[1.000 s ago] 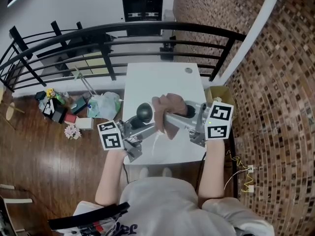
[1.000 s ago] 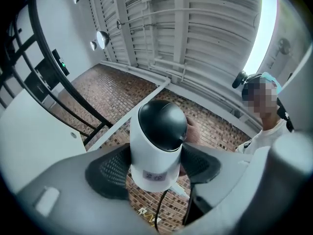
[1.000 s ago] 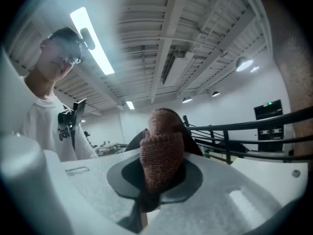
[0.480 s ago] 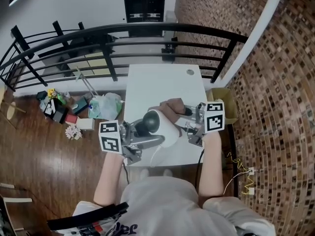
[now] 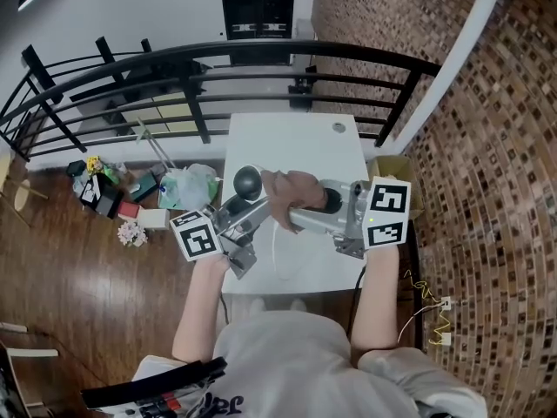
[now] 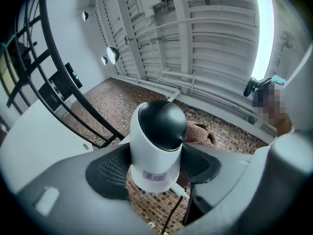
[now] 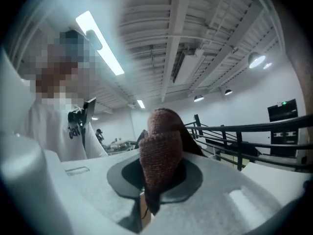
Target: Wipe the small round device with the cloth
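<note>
Since half a second before, the device had been carried farther from the person and leftward above the table. Its white body was clamped between the jaws of the left gripper, dark dome outward. The cloth was pinched by the right gripper, just right of the dome.

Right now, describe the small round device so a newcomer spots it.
Start at the white table. Above its near half, the left gripper clamps a white cylindrical device with a glossy black dome. The brown knitted cloth beside it is soft and shapeless.
</note>
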